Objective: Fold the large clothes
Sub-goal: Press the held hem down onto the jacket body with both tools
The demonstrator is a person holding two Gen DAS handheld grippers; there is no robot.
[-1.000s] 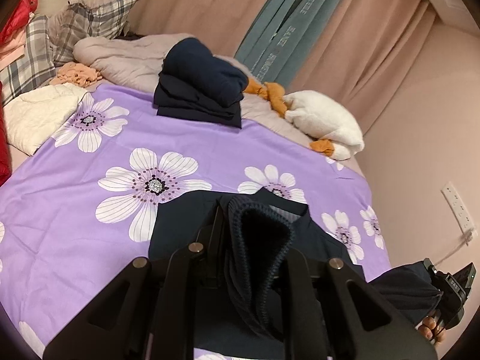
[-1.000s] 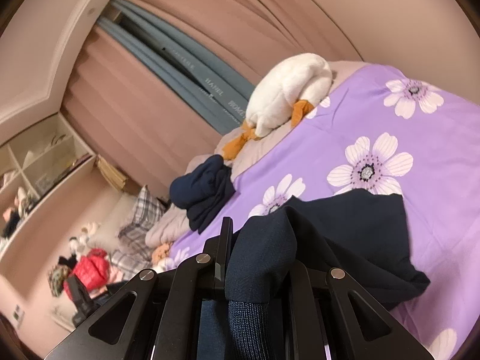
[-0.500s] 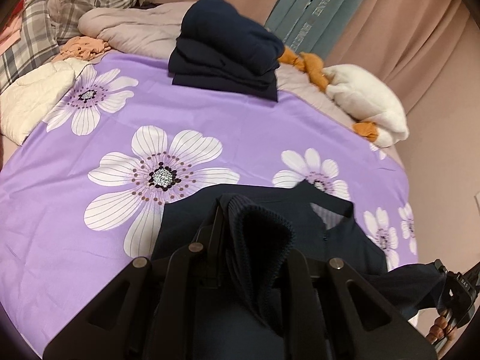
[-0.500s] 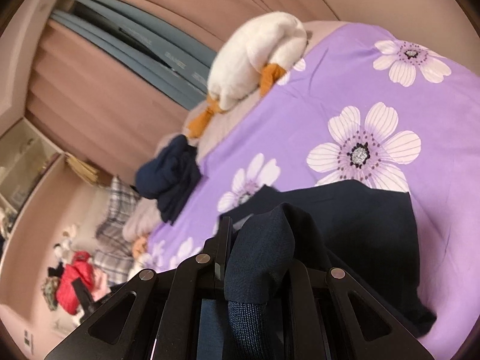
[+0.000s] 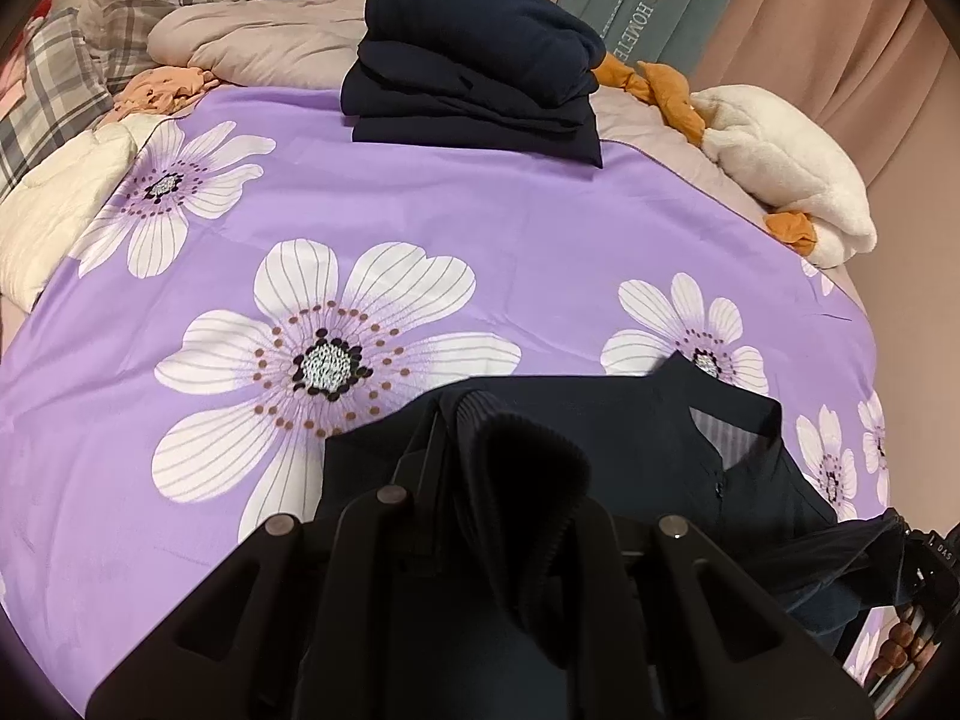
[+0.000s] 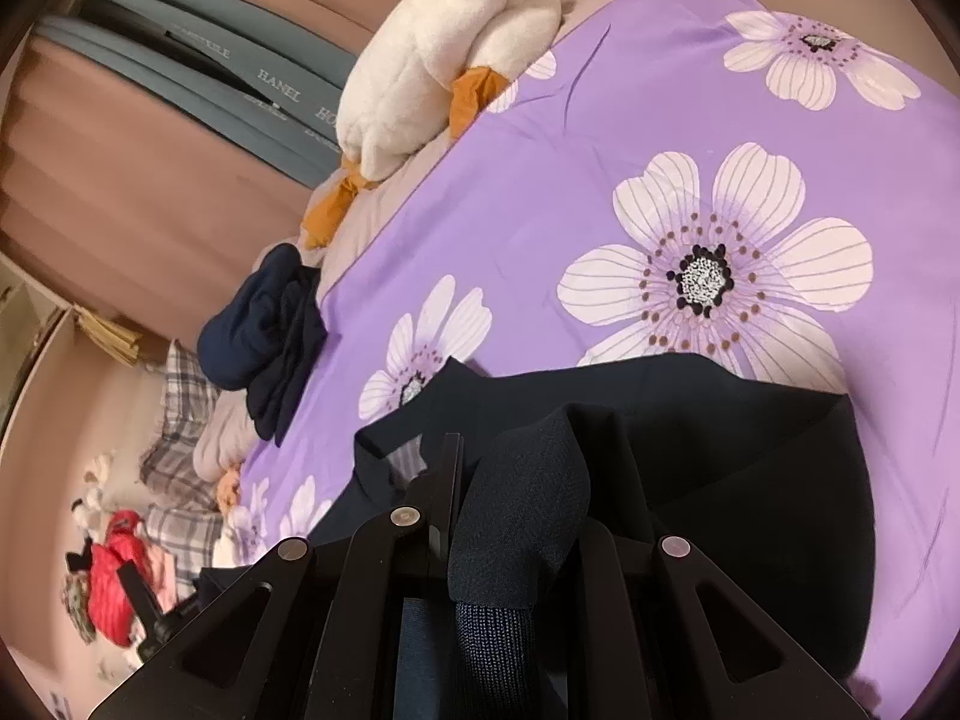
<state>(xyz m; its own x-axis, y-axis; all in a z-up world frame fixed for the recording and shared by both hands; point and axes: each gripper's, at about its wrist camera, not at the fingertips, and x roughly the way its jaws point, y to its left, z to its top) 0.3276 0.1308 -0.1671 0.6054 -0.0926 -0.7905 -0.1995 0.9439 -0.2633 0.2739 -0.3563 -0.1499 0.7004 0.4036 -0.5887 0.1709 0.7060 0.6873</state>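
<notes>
Across the bed [image 5: 420,192], spread with a purple flowered sheet, lies a dark navy garment [image 5: 648,420] at the near edge, collar open and showing a striped lining. Up at the far side, sitting on the sheet's border, a folded navy stack [image 5: 474,60], just beside a white plush duck [image 5: 780,174]. Left gripper [image 5: 510,480] clamped on a ribbed navy hem. Right gripper [image 6: 522,516] pinched shut on a bunched navy fold [image 6: 528,510].

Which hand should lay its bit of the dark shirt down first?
Probably left: the left hand-held gripper pinches a ribbed edge just above the navy garment; the right hand-held gripper looks equally loaded, so it's close.
</notes>
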